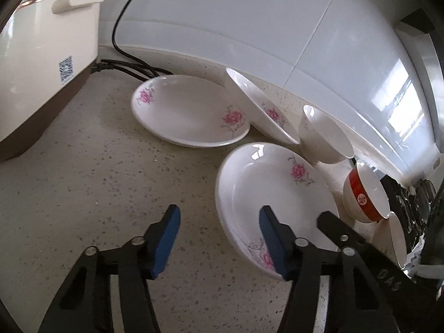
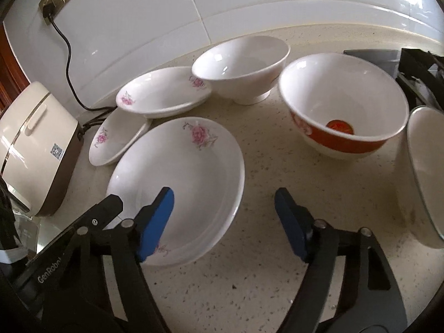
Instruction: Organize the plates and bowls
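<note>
Your right view cuts off the pale bowl (image 2: 424, 172) at its edge, your blue pad (image 2: 155, 222) hides the nearest plate's (image 2: 177, 172) rim, QR label (image 2: 57, 152) too small to read

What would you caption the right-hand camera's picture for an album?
Right gripper straddles the near rim of a flowered plate on the counter, bowls behind.

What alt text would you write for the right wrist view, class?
An open claw straddles the near rim of a flowered plate on a speckled counter. Behind stand two more flowered plates, a white bowl and a red-banded bowl.
</note>
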Demonstrator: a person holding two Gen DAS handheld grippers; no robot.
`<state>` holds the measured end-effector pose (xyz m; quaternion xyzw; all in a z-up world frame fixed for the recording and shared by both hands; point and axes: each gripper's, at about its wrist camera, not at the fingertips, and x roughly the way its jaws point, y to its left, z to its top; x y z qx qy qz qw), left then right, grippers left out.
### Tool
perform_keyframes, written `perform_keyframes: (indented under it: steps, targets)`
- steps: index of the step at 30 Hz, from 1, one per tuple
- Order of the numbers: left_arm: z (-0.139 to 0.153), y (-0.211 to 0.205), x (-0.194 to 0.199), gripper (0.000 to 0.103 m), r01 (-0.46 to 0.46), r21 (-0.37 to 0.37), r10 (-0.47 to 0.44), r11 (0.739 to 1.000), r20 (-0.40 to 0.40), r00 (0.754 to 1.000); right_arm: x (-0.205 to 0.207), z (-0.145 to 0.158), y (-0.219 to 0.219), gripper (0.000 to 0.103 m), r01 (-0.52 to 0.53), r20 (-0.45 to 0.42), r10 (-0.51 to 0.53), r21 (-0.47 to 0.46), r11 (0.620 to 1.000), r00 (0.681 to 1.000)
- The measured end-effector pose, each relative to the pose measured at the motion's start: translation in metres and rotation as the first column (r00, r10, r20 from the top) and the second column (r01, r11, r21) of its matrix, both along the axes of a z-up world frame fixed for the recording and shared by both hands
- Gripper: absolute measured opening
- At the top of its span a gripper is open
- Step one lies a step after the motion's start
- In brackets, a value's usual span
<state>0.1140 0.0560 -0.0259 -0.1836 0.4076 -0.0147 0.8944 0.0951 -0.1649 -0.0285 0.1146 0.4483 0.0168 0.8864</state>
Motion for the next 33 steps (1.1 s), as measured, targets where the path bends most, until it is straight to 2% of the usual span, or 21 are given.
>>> perform_keyframes:
  steps: [4,7,9,12,14,18,20,27,33]
  targets:
    - [-0.001,-0.001,0.002,0.052,0.004,0.043,-0.004,0.999,-0.015,1.000,0.003,-0.002,0.000,0.069,0.002,0.001,-0.002,-0.011,1.000,1.000]
    - [-0.004,-0.003,0.006,0.044,0.023,0.022,-0.022,0.999,-0.015,1.000,0.003,-0.003,-0.001,0.064,0.000,0.002,0.000,-0.024,1.000,1.000]
    - [-0.005,-0.006,0.007,0.043,0.025,0.043,-0.024,0.999,-0.017,1.000,0.004,-0.003,0.001,0.059,-0.008,0.003,0.008,-0.035,0.999,1.000]
    - [-0.007,-0.009,0.010,0.037,0.035,0.056,-0.033,0.998,-0.021,0.999,0.004,-0.004,0.005,0.050,-0.021,0.004,0.021,-0.049,0.999,1.000]
    - [-0.008,-0.012,0.010,0.030,0.038,0.076,-0.037,0.996,-0.016,0.999,0.005,-0.005,0.008,0.039,-0.048,0.002,0.048,-0.033,0.998,0.999]
    - [-0.009,-0.017,0.010,0.020,0.059,0.092,-0.059,0.994,-0.005,0.998,0.005,-0.006,0.014,0.039,-0.084,0.002,0.084,-0.042,0.996,0.996]
    - [-0.008,-0.018,0.008,0.020,0.053,0.108,-0.053,0.993,-0.002,0.999,0.003,-0.006,0.018,0.039,-0.106,0.002,0.106,-0.034,0.994,0.994]
    - [-0.008,0.000,-0.010,0.020,0.015,0.097,-0.014,0.995,-0.010,1.000,-0.008,-0.006,0.037,0.039,-0.214,-0.002,0.214,-0.022,0.977,0.977]
    - [-0.011,0.026,-0.040,0.020,-0.062,0.073,0.062,0.995,-0.004,0.998,-0.021,-0.002,0.071,0.039,-0.336,0.019,0.337,-0.045,0.941,0.941]
